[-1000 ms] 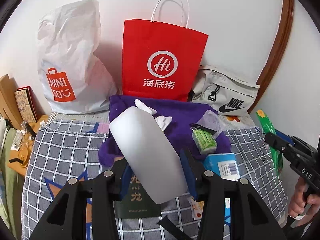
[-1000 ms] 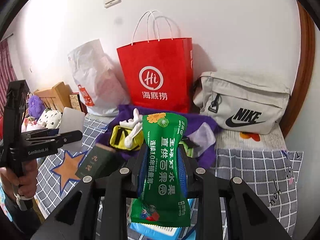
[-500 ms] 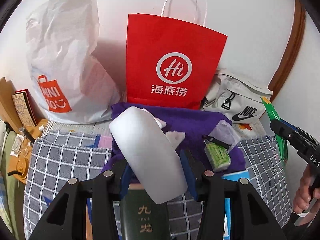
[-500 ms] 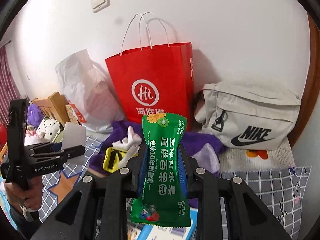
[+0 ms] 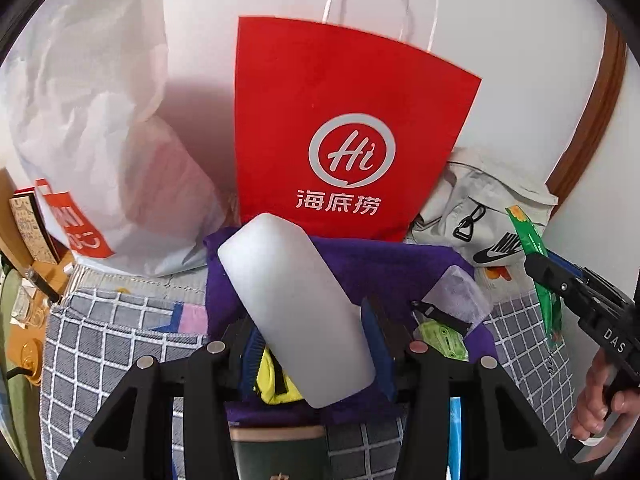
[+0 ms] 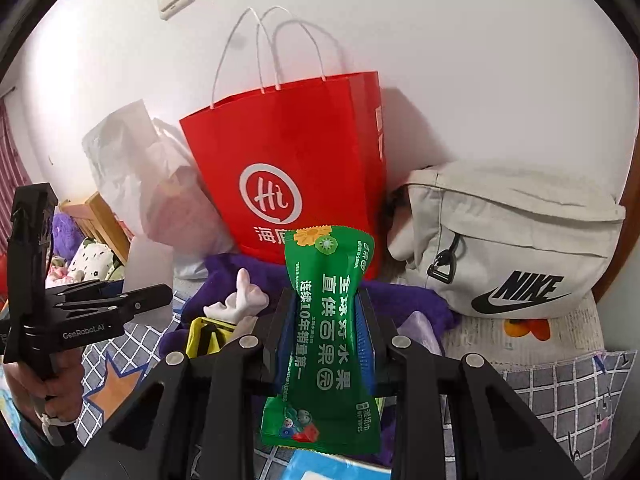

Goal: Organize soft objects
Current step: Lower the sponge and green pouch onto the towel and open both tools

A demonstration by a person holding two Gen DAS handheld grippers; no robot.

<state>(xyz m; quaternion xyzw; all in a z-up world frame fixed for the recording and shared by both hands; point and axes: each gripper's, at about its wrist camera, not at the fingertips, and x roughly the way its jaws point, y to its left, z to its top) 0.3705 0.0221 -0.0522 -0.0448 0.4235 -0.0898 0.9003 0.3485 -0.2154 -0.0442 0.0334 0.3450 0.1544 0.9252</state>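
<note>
My left gripper is shut on a frosted white soft pack, held tilted over a purple cloth. In the right wrist view my right gripper is shut on an upright green wet-wipes pack. A red paper bag stands against the wall just behind the cloth; from the right the red paper bag shows its open top. The right gripper and its green pack appear at the left view's right edge. The left gripper is at the right view's left.
A white plastic bag stands left of the red bag, a beige Nike bag right of it. On the cloth lie a white plush toy, a yellow item and a light green pack. A checked grey bedspread lies below.
Both grippers have moved closer to the bags at the wall, which now loom larger. Each still holds its pack the same way.
</note>
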